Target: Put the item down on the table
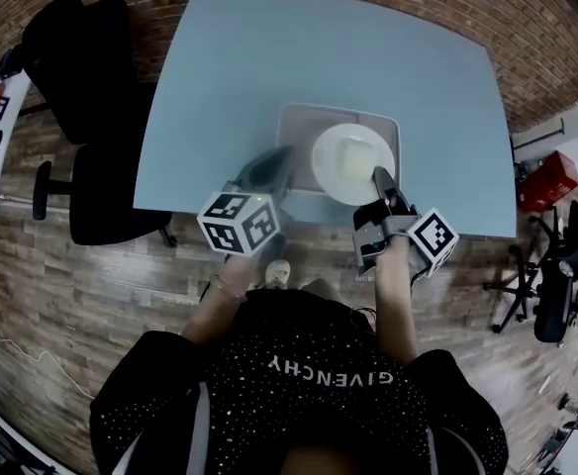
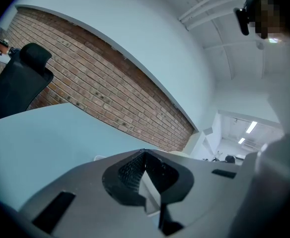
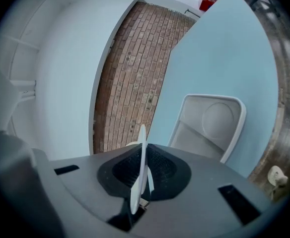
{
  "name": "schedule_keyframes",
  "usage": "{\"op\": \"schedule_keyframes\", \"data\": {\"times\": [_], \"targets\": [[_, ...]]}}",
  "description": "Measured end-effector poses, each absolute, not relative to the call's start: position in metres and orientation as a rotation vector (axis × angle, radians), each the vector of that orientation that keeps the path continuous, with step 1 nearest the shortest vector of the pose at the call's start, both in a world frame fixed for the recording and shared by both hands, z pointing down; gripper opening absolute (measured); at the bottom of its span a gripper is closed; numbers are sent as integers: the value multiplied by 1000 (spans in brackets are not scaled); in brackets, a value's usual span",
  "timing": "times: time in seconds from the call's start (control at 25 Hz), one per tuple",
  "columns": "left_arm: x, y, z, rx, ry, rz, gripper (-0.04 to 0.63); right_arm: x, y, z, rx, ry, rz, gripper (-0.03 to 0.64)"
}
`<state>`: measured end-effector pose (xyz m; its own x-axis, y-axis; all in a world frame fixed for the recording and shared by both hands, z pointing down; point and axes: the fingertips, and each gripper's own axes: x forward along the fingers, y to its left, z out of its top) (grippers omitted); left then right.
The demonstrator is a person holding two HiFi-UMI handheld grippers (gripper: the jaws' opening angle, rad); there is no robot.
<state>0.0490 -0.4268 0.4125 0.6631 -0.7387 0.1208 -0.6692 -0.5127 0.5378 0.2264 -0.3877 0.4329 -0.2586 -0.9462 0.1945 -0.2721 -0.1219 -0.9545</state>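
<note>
so the right gripper [image 1: 382, 180] fingers are pinching the plate [image 1: 350, 162] rim, tray [image 1: 291, 117] below them. Should keep it level and ease onto the tabletop [image 1: 259, 57]. The left gripper [image 1: 267, 169] fingers are pressed together, empty.

The plate [image 1: 351, 162] is round, white and shallow. Its near rim is clamped between the jaws of the right gripper [image 1: 381, 178]. The rest reaches straight out ahead of them, face up.

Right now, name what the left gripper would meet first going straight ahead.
Probably the brick wall: the left gripper aims over the blue table, with nothing nearer showing in its line. Depth is unclear.
</note>
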Motion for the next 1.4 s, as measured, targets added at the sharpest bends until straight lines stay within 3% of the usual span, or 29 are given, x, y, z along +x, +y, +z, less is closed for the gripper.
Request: {"op": "schedule_keyframes", "data": {"times": [0.6,1.4], "targets": [[44,-498,443,2376,-1223,-189,11,217,-491,501,-1348,1609,-1560,29],[41,-511,500,2386,-1232,-94,11,188,-517,571,-1533,1679,-1667,29]]}}
